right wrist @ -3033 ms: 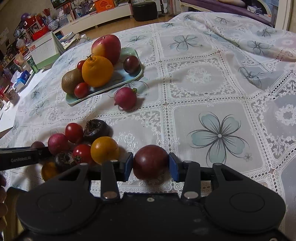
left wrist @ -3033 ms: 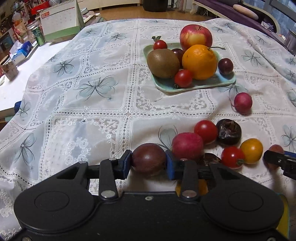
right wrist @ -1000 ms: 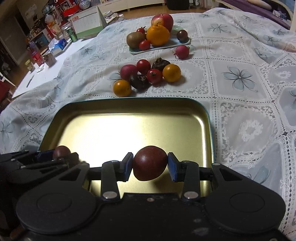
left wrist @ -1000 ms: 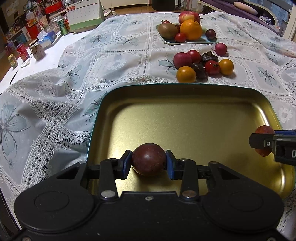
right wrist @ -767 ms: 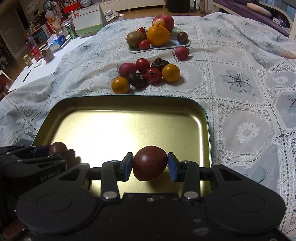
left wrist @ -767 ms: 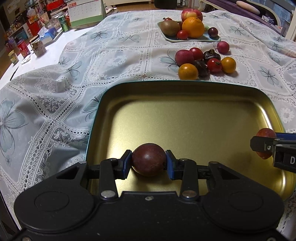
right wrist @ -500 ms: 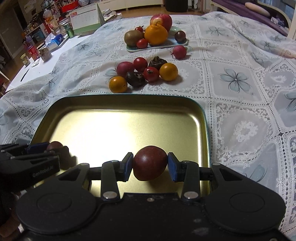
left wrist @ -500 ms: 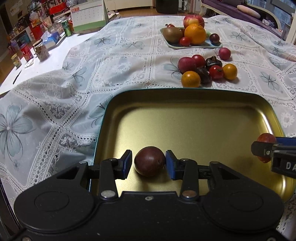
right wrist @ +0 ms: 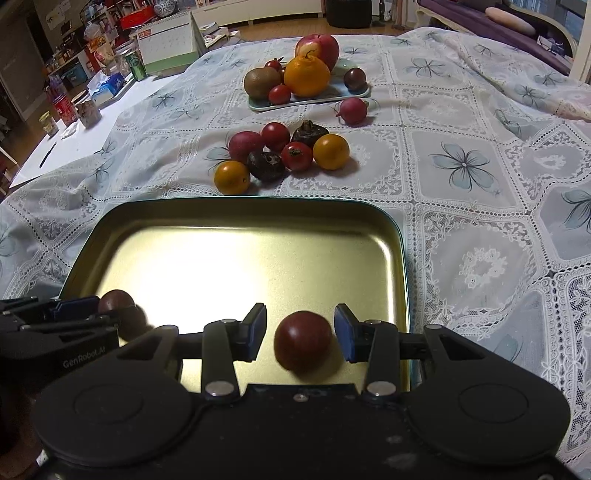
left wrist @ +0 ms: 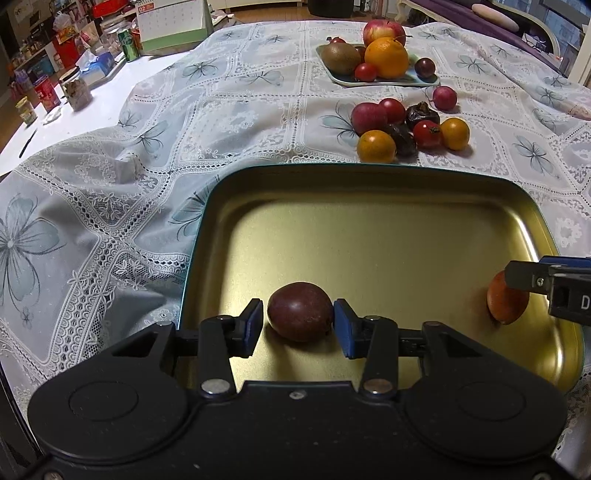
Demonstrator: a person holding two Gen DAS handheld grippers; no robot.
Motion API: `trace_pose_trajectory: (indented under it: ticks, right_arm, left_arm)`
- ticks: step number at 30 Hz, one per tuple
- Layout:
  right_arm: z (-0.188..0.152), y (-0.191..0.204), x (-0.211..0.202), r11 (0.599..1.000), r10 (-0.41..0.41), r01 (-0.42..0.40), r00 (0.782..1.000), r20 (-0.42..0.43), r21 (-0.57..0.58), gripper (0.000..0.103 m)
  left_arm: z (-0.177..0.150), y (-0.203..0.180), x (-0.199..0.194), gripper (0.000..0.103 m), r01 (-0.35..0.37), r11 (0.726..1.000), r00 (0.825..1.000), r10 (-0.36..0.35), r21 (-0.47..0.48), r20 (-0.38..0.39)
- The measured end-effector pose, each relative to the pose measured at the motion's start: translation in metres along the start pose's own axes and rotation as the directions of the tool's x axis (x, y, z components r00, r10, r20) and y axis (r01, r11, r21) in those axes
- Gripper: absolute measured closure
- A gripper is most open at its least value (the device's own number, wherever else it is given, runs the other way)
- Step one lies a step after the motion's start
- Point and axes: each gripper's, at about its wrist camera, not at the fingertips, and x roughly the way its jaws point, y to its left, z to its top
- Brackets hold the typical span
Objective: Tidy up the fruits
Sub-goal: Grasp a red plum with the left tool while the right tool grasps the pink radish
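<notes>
A gold tray [left wrist: 369, 192] [right wrist: 236, 221] lies on the lace cloth close in front of me. My left gripper [left wrist: 298, 325] is open around a dark purple fruit [left wrist: 300, 316] that rests on the tray floor, its pads just clear of it. My right gripper [right wrist: 300, 338] is open around a dark red fruit [right wrist: 303, 341] lying in the tray's near right part; that fruit also shows in the left wrist view [left wrist: 506, 302]. The left gripper's fruit shows in the right wrist view [right wrist: 115, 301].
A cluster of several small tomatoes, oranges and dark fruits [left wrist: 406, 127] [right wrist: 284, 155] lies beyond the tray. A pale plate [left wrist: 380, 79] [right wrist: 306, 99] holds an apple, orange, kiwi and small fruits. A radish [right wrist: 352, 110] lies beside it. Clutter and a calendar [left wrist: 171, 24] stand far left.
Both grippers carried their fruits from the cluster back over the tray and lowered them. The left jaws opened first, then the right; both fruits now rest on the tray.
</notes>
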Motion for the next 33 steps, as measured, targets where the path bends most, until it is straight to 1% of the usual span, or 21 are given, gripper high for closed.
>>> trace_pose_trajectory:
  ticks: [7,11,16,20,24,29,33]
  right_arm:
    - [0.007,-0.006,-0.006,1.0,0.007,-0.007,1.0,0.016,0.026,0.06]
    - [0.006,-0.006,-0.005,1.0,0.009,-0.009,1.0,0.005,0.03,0.06]
    - [0.007,-0.006,0.002,0.999,0.032,-0.03,0.999,-0.043,0.035,0.059]
    - [0.013,-0.012,0.007,0.996,0.058,-0.051,0.994,-0.094,0.077,0.059]
    - [0.025,-0.019,0.009,0.991,0.085,-0.069,0.986,-0.142,0.112,0.059]
    - [0.046,-0.028,0.008,0.992,0.067,-0.052,0.988,-0.139,0.114,0.059]
    - [0.065,-0.041,0.013,0.989,0.046,-0.027,0.99,-0.131,0.147,0.059]
  left_arm:
    - [0.004,0.003,-0.008,0.052,0.006,1.0,1.0,-0.006,-0.002,0.01]
    - [0.006,0.003,-0.01,0.052,0.009,1.0,1.0,-0.009,-0.001,0.011]
    - [0.012,0.006,-0.006,0.052,0.031,0.999,0.999,-0.031,-0.008,-0.014]
    - [0.021,0.006,-0.002,0.052,0.039,0.999,0.999,-0.039,-0.002,-0.022]
    - [0.035,0.007,0.004,0.052,0.072,0.997,0.996,-0.071,0.007,-0.052]
    - [0.054,0.005,0.008,0.052,0.069,0.997,0.996,-0.068,0.025,-0.055]
    - [0.071,0.004,0.01,0.052,0.069,0.997,0.996,-0.067,0.041,-0.052]
